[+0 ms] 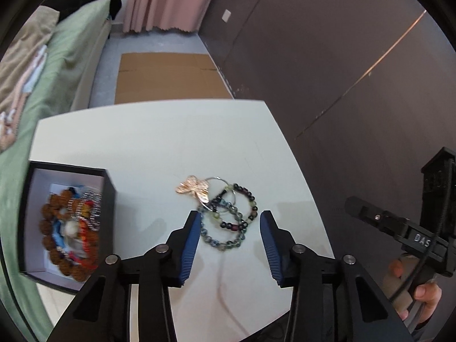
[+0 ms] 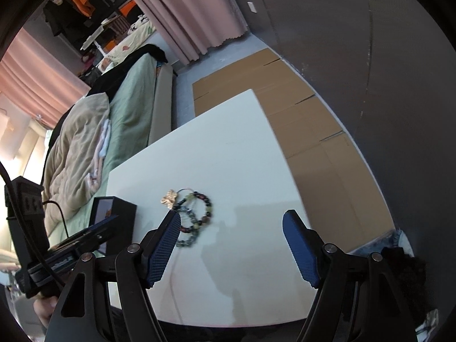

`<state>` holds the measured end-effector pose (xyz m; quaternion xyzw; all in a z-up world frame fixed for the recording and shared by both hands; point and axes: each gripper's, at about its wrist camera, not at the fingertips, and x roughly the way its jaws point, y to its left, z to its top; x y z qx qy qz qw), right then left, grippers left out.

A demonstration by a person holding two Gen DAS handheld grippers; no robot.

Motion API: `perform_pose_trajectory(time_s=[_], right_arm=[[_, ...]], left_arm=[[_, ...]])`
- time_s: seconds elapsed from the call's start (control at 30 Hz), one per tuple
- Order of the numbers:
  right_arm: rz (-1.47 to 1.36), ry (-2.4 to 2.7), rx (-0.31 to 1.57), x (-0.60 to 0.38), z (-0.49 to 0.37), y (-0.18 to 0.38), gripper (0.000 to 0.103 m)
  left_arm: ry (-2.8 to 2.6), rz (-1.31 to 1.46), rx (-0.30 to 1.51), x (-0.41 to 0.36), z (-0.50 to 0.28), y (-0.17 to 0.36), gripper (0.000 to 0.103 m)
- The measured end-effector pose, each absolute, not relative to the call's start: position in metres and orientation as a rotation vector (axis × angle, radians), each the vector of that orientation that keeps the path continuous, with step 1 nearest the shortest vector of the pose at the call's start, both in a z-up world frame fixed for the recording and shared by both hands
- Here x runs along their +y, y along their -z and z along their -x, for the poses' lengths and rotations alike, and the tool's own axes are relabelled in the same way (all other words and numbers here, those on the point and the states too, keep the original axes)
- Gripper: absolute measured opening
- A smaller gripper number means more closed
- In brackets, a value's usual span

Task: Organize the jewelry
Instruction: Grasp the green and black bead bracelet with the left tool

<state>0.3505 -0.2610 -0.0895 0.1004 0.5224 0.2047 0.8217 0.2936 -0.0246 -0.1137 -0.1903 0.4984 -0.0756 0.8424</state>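
Observation:
A pile of jewelry lies on the white table (image 1: 148, 142): a dark bead bracelet (image 1: 242, 211), a grey-blue bead bracelet (image 1: 225, 242) and a rose-gold butterfly piece (image 1: 193, 188) on a thin silver ring. My left gripper (image 1: 228, 222) is open, its blue pads on either side of the bracelets, just above them. A black box (image 1: 109, 188) at the left holds brown beads and other jewelry. My right gripper (image 2: 231, 222) is open and empty, hovering to the right of the pile (image 2: 196, 216). The box (image 2: 122, 213) also shows in the right wrist view.
A green-covered bed (image 1: 65, 65) runs along the table's left side. Flat cardboard (image 1: 168, 77) lies on the floor beyond the table. A dark wall (image 1: 342, 57) stands to the right. The other hand-held gripper (image 1: 413, 236) shows at the right edge.

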Motion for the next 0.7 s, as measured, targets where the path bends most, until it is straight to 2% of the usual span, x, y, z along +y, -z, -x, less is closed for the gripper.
perform_pose_trajectory(time_s=[0.4,0.7], right_arm=[[-0.233,-0.365,1.071,-0.296,-0.347,0.094,0.074],[-0.227,-0.348,1.065,-0.306,-0.346,0.096,0.074]], left_arm=[[0.146,0.38,1.149,-0.05,-0.311,0.154,0.03],[0.088,0.393,1.194,-0.052,-0.318,0.174,0.029]])
